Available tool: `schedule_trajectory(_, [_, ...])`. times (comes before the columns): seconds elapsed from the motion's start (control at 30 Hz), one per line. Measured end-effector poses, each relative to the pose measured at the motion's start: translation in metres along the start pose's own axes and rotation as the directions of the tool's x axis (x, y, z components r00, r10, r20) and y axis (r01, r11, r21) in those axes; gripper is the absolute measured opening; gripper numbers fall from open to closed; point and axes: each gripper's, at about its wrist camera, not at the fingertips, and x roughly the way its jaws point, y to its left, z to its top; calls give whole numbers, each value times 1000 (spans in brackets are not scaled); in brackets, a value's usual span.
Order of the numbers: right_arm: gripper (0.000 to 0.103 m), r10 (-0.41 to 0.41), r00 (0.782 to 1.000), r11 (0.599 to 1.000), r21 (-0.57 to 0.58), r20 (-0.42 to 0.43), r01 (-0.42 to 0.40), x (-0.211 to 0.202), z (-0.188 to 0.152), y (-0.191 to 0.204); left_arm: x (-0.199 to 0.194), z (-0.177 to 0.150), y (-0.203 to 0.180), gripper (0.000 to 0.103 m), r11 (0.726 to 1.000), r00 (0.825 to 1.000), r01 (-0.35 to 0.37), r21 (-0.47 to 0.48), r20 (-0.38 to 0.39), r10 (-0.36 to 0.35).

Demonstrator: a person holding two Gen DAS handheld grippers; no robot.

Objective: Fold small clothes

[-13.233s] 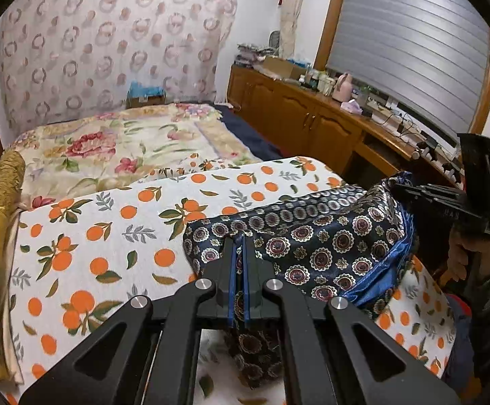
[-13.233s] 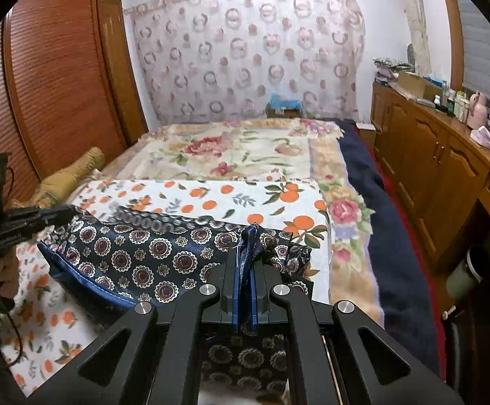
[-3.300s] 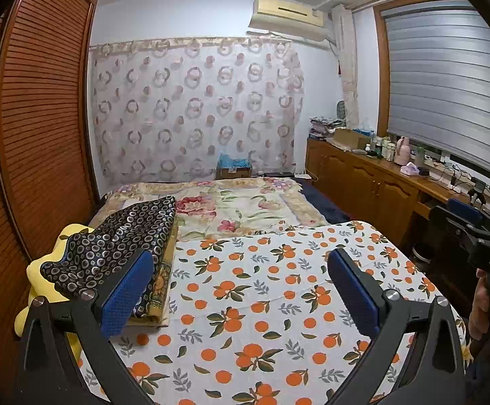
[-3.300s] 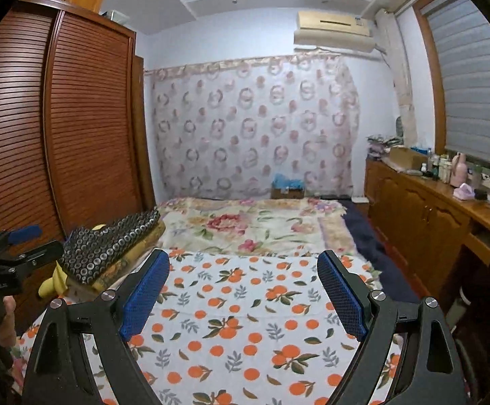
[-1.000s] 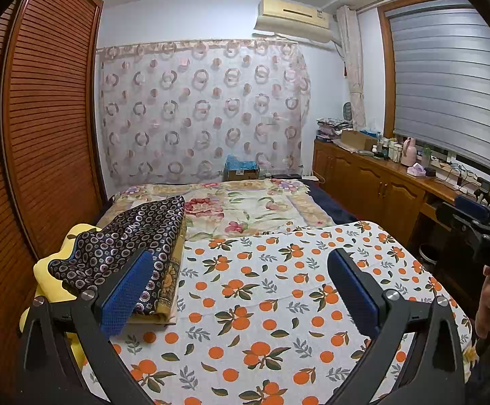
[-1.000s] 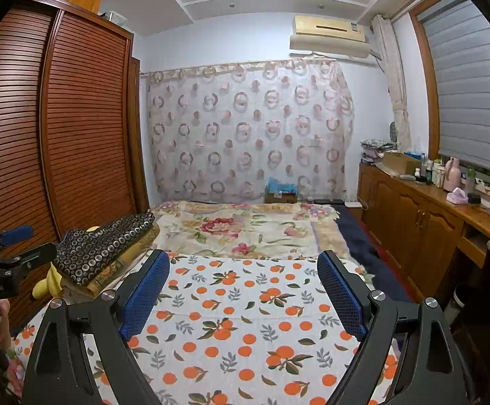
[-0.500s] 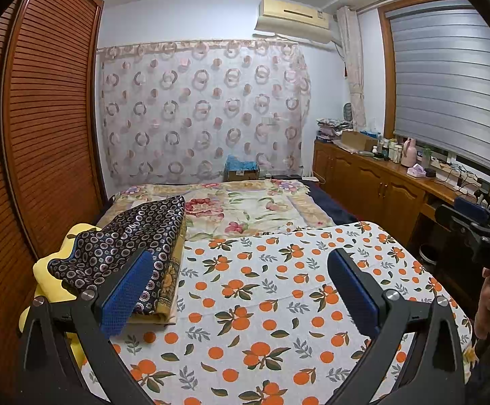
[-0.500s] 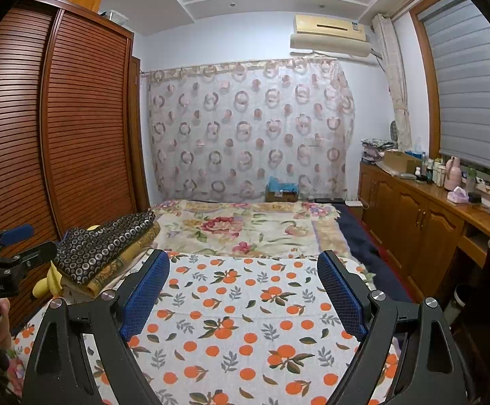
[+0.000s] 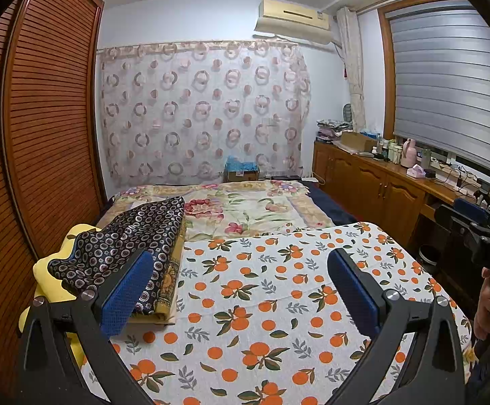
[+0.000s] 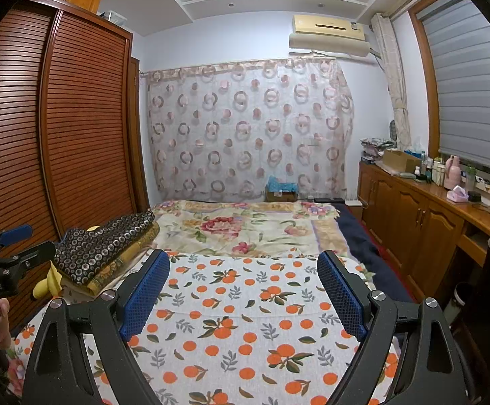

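Left wrist view: we find our left gripper [image 9: 238, 287] with its jaws wide apart and nothing between them, held above the orange-print cloth [image 9: 261, 303] in the lower centre. The folded dark patterned garment [image 9: 126, 239] lies at centre left, stacked on a yellow cushion [image 9: 47, 271] beside the wooden wardrobe [image 9: 42, 135]. We judge it was set there to clear the work surface. The other claw shows at the right edge.

Right wrist view: our right gripper [image 10: 243, 290] also stands wide apart and empty over the orange-print cloth [image 10: 245, 320]. The garment [image 10: 106, 239] sits at middle left, apart from both claws. We judge the fold finished, hence the idle posture.
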Motion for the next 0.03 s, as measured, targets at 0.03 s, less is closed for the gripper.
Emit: schedule_trajectory(0.03, [90, 0, 1000, 1000, 0, 1, 0, 0, 0, 0, 0, 0, 0, 103, 1000, 1000, 1, 0, 0, -1])
